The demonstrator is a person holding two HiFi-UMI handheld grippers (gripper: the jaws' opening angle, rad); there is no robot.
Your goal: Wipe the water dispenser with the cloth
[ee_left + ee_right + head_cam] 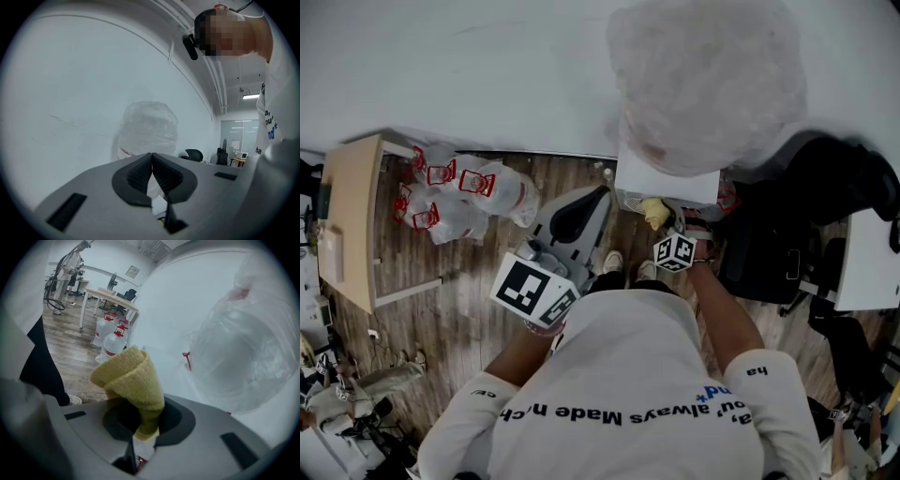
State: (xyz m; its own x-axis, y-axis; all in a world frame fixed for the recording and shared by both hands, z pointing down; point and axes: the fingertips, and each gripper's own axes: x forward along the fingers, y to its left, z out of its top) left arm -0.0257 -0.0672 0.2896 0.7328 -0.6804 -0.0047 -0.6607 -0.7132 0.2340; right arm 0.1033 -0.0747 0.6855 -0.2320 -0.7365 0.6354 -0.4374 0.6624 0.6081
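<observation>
The white water dispenser [667, 180] stands against the wall, topped by a big water bottle [705, 84] wrapped in clear plastic. My right gripper [144, 420] is shut on a folded yellow cloth [131, 380], held close in front of the dispenser's white body [164, 364], just below the bottle [239, 357]. In the head view the cloth [656, 213] shows beside the dispenser's front. My left gripper [152, 161] is shut with nothing in it, raised left of the dispenser and pointing at the wrapped bottle [149, 129].
Several spare water bottles [459, 192] with red labels lie on the wooden floor at the left, beside a light wooden table [352, 220]. A black office chair [787, 253] and a white desk [872, 258] stand to the right. The wall is behind.
</observation>
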